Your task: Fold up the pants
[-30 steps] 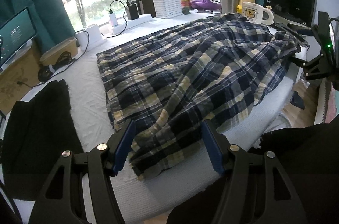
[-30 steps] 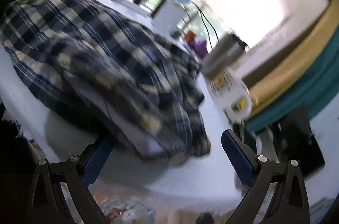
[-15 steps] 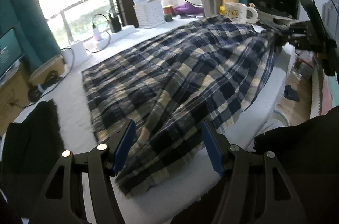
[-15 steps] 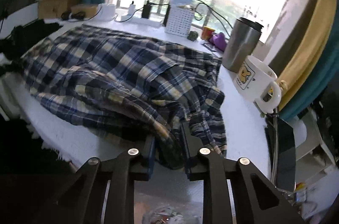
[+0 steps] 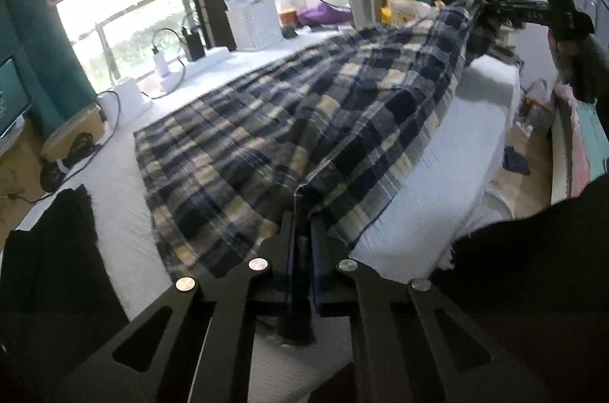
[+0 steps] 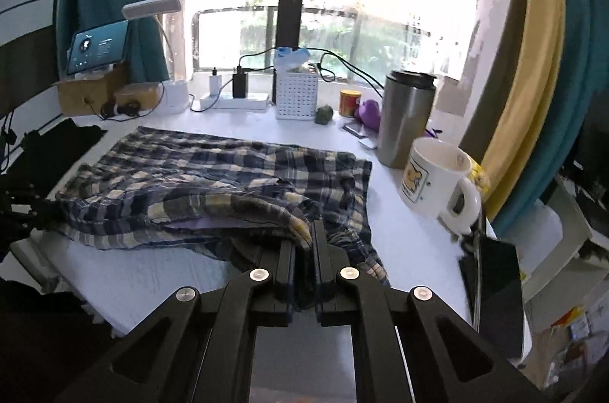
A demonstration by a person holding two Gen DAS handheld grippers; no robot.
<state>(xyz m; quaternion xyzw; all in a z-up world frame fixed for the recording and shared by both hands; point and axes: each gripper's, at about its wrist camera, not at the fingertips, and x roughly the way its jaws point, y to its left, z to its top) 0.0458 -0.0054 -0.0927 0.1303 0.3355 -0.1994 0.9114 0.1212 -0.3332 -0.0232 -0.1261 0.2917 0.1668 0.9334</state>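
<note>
Two tools are at work, and we have each one clamped on cloth. Our left tool point(image 5: 303, 212) has its jaws pressed together on the near edge of the plaid pants point(image 5: 304, 121), pinching a fold of the fabric at the front of the white surface point(image 5: 437, 197). Our right tool point(image 6: 304, 239) is likewise closed tight, with a bunched corner of the same pants point(image 6: 228, 182) caught between its jaws; in the left view that tool point(image 5: 491, 8) holds its end of the cloth raised clear of the surface, so the fabric runs taut and sloping from one grip to the other.

Outward from the grips, the rest of the pants lies spread across the middle of the surface, rumpled and with some layers overlapping near our right tool. Beyond the cloth stand a white mug point(image 6: 434, 178) and a steel tumbler point(image 6: 407, 121), both near the pants' far right corner, with a white basket point(image 6: 296, 94) and a power strip point(image 6: 236, 103) by the window.

We judge the folding barely begun: both ends are gripped and one is lifted, but no clean fold lies flat yet. Carrying the lifted edge over, laying it down and smoothing appear to remain.
</note>
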